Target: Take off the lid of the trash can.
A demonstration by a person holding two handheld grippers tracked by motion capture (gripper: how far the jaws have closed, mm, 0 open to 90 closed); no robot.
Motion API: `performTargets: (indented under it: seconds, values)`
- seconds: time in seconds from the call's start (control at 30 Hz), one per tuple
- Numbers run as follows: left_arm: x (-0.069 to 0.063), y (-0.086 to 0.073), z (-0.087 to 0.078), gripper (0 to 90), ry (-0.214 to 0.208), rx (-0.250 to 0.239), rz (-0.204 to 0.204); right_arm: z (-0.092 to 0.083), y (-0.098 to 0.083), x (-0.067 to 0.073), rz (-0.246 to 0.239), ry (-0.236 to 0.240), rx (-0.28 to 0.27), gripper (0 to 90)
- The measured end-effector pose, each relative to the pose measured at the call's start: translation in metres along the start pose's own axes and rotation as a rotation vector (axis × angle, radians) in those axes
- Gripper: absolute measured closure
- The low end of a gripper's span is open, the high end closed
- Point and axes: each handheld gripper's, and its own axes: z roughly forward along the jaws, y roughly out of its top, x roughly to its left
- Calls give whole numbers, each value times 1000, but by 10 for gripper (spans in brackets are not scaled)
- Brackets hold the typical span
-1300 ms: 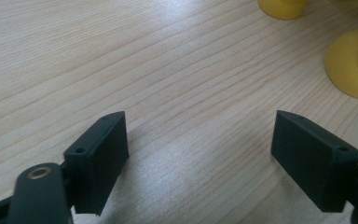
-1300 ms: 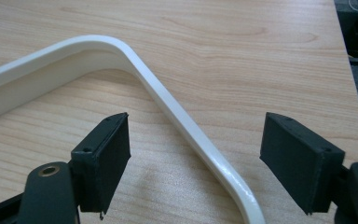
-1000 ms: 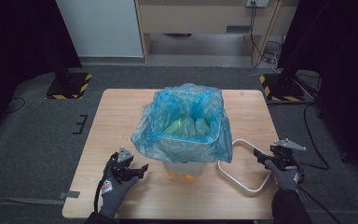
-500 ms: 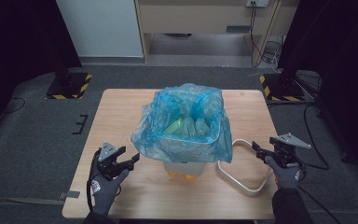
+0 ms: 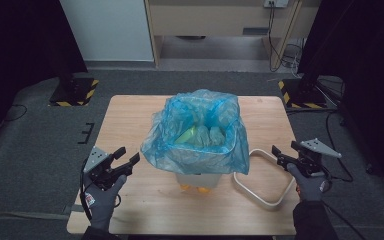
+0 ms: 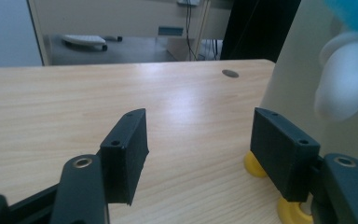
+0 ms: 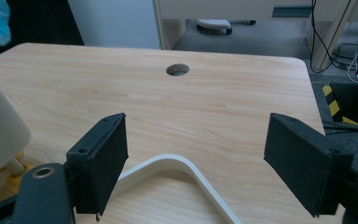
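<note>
Blue bag [image 5: 200, 130], white ring [image 5: 260, 185]

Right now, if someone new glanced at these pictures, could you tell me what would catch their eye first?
The blue plastic bag lining a white bin at the middle of the wooden table stands out first, with pale green and whitish things inside. Next comes the white ring frame lying flat to the bin's right. An open gripper flanks each side: the left gripper and the right gripper, both empty.
</note>
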Motion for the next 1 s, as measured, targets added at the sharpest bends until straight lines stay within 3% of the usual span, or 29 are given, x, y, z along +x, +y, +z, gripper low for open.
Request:
performTargets:
  seconds: [0.5, 1.0]
  values:
    - [-13, 29, -17, 373, -19, -77, 30, -12, 22, 16, -14, 39, -84, 211]
    - [-26, 55, -36, 382, -19, -169, 67, -33, 53, 42, -33, 94, -174, 205]
